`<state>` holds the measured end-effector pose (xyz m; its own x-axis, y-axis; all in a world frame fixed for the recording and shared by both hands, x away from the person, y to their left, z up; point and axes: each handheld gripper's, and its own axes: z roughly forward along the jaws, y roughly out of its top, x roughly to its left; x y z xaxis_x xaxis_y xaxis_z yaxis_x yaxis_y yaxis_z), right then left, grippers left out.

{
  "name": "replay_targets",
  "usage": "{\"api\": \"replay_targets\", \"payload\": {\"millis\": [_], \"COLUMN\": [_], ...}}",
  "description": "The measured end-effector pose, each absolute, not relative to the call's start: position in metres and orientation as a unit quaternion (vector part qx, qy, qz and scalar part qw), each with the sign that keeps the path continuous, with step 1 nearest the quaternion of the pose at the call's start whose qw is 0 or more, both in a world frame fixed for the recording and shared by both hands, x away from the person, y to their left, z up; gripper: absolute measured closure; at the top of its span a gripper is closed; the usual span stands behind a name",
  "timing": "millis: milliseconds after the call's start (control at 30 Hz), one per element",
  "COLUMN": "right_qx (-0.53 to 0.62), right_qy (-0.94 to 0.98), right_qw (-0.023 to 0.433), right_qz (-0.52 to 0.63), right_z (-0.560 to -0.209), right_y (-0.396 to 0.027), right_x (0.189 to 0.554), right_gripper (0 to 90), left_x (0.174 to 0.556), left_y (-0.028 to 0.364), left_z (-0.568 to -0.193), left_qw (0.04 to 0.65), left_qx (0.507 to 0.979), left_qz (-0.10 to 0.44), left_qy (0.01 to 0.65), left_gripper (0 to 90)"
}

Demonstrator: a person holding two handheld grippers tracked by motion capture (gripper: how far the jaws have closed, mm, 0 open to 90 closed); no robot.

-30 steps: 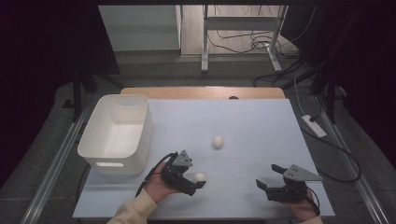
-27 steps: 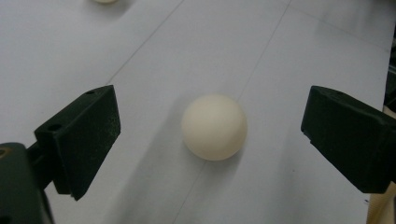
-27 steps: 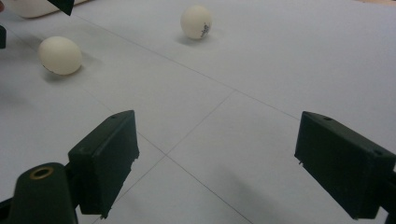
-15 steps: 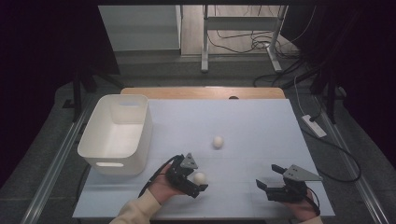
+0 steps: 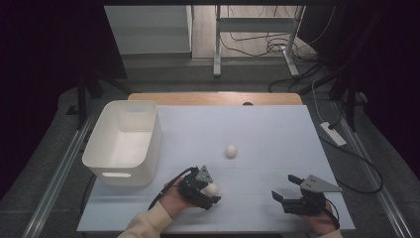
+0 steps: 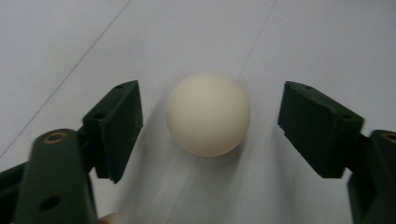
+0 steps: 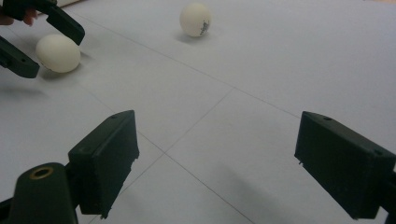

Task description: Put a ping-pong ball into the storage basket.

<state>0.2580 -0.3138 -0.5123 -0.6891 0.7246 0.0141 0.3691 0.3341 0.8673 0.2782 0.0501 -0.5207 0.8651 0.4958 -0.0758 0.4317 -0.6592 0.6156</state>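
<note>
Your L gripper [image 6: 208, 121] jaws just closed in around the near ball [image 6: 208, 113] on the table [image 5: 277, 134] but aren't touching yet, R gripper [image 7: 219, 158] idle & spread, so grab's nearly set for the bin [image 5: 124, 141].

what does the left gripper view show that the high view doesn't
Left gripper view: a clear gap on both sides between the near ball and the left gripper's pads; the jaws have just been closing around it. High view: the bin, the far ball and the right gripper, open over bare table. Both: the near ball lying on the table between the left jaws.
</note>
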Motion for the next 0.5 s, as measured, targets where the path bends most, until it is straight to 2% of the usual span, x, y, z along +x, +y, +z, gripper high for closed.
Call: {"api": "replay_targets", "payload": {"millis": [167, 200, 267, 300, 500], "right_qx": [0.343, 0.343, 0.344, 0.344, 0.343], "right_qy": [0.794, 0.794, 0.794, 0.793, 0.794], "right_qw": [0.191, 0.191, 0.191, 0.192, 0.193], "right_qz": [0.463, 0.463, 0.464, 0.464, 0.464], "right_z": [-0.5127, -0.5127, -0.5125, -0.5124, -0.5124], "right_y": [-0.3141, -0.3141, -0.3146, -0.3146, -0.3145], "right_x": [0.2583, 0.2583, 0.2582, 0.2579, 0.2576], "right_gripper": [13.3, 13.3, 13.4, 13.4, 13.4], "left_x": [0.2787, 0.2786, 0.2780, 0.2776, 0.2756], "left_y": [0.0500, 0.0503, 0.0518, 0.0525, 0.0541], "left_z": [-0.5230, -0.5230, -0.5222, -0.5216, -0.5181], "left_qw": [0.321, 0.321, 0.325, 0.326, 0.338], "left_qx": [0.910, 0.910, 0.909, 0.909, 0.908], "left_qz": [0.056, 0.058, 0.058, 0.058, 0.056], "left_qy": [0.255, 0.257, 0.254, 0.252, 0.243], "left_gripper": [39.4, 39.4, 48.4, 50.2, 51.1]}}
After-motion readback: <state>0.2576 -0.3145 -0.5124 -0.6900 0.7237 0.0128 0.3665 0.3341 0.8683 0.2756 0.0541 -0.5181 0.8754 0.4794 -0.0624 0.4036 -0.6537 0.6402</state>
